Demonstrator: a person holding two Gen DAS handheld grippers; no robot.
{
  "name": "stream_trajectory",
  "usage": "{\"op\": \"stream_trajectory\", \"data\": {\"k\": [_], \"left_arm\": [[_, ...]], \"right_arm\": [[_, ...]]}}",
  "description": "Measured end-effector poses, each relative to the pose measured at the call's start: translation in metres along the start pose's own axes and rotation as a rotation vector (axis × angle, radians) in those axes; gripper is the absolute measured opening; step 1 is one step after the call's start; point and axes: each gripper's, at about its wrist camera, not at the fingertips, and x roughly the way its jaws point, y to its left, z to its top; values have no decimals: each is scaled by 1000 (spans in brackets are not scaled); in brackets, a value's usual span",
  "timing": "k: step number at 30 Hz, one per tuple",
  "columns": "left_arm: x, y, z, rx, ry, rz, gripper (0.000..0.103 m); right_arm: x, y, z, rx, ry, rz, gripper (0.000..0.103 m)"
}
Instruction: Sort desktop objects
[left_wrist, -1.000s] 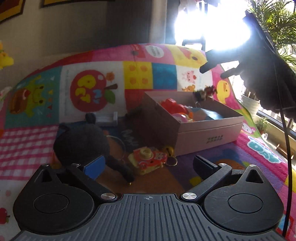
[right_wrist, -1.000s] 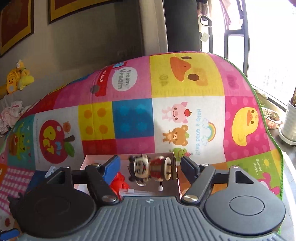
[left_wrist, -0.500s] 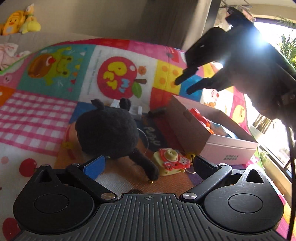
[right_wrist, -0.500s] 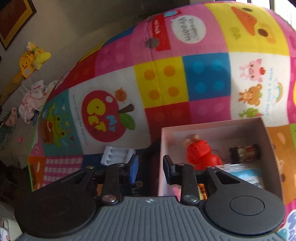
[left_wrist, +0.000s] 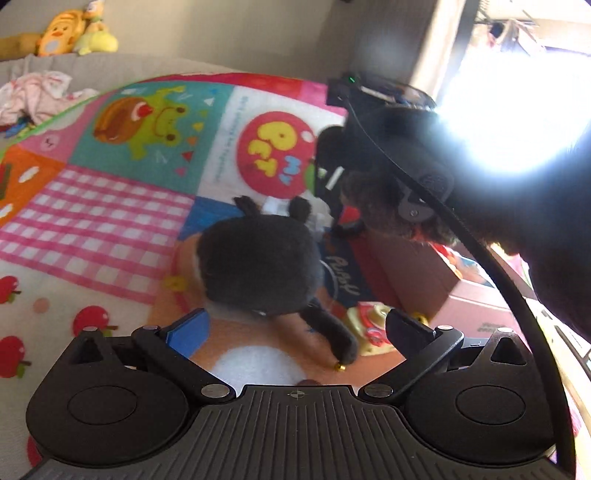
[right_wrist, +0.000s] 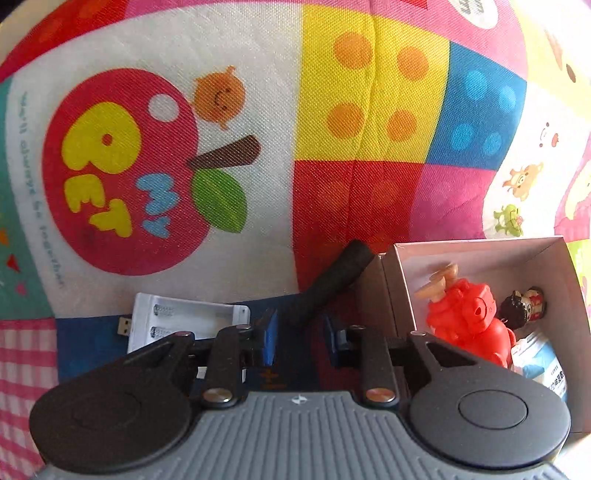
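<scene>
Since a second ago the right gripper (right_wrist: 297, 332) has let go of the small wooden figure it carried, swung away from the box (right_wrist: 480, 251) and dropped low toward the play mat (right_wrist: 258, 184). That figure (right_wrist: 524, 304) now lies inside the box at about 3 o'clock of the right wrist view, just beside the red toy (right_wrist: 465, 314). One item counts as sorted, by my reading.

Now the right gripper's jaws are drawn almost together and nothing shows pinched between them. A black stick-like piece (right_wrist: 332, 284) lies just ahead of the tips, slanting up toward 1 o'clock with its far end at the box corner; whether the tips touch it I cannot tell. A white battery holder (right_wrist: 188, 317) lies at 10 o'clock of the tips, on the mat.

From the left wrist view, the left gripper (left_wrist: 295, 332) stands spread wide and empty, hovering low over the black plush toy (left_wrist: 258, 258), which lies on the mat at 12 o'clock of its fingers. A yellow toy camera (left_wrist: 369, 325) lies at 2 o'clock, between the plush and the box wall (left_wrist: 413, 277).

Likely next picks are the stick piece for the right side and the plush for the left; with jaws nearly shut, the right would have to reopen first.
</scene>
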Motion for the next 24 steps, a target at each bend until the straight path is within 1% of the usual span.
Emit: {"op": "stream_trajectory", "data": {"k": [1,4,5,8,9,12,16,19,22,24], "left_arm": [[1,2,1,-11,1,8,103],[2,5,3,-27,13,7,103],[1,5,2,-24,12,1,103],[0,3,2,-2,7,-18,103],[0,2,1,2,7,-22,103],[0,2,1,3,13,-39,103],[2,2,1,4,23,-63,103],[2,1,1,20,41,-110,103],[-1,-5,-2,56,24,-134,103],[-1,-8,-3,75,20,-142,103]], "right_arm": [[6,-1,1,25,20,4,24],[8,-4,4,79,6,15,24],[8,-4,5,80,-2,17,23],[4,-4,0,27,-27,39,22],[-1,-7,-3,13,-32,63,21],[-30,-26,-22,-49,-54,174,18],[-77,-71,-67,-136,-59,299,17],[-104,-106,-109,-193,-62,345,16],[-121,-131,-149,-229,-80,404,16],[-128,-148,-174,-248,-114,399,16]]}}
